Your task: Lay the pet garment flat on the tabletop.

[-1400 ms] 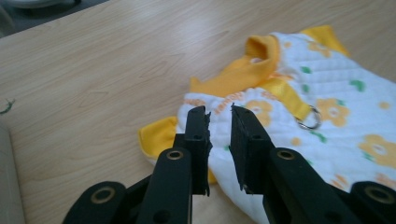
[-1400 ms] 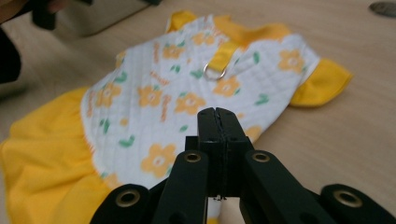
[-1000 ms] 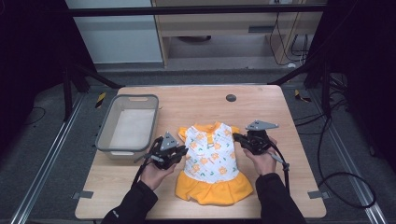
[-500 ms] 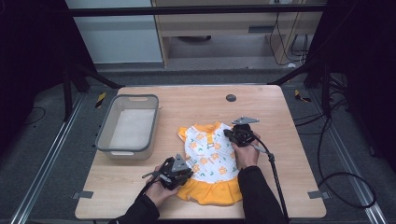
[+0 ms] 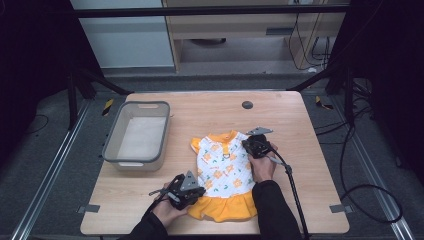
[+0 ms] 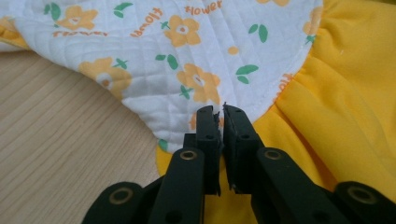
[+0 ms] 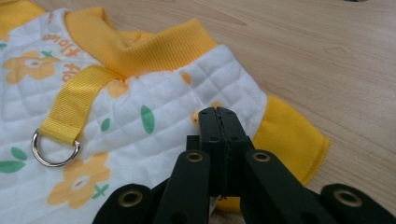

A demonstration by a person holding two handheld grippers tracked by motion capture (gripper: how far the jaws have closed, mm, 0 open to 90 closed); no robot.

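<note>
My left gripper (image 6: 222, 112) pinches the dress (image 6: 187, 56), printed "flower", at its waist seam; my right gripper (image 7: 217, 113) rests closed on the shoulder.

The grey bin (image 5: 136, 135) stands left of the dress (image 5: 225, 172), apart from it, walling that side. Bare table (image 5: 310, 165) lies open right of the dress and beyond its collar.

The high view looks forward and down over the whole table (image 5: 210, 107). Both gripper views sit low and very close, sharing the small dress (image 5: 225, 170) with it: left at the waist seam, right at the shoulder.
</note>
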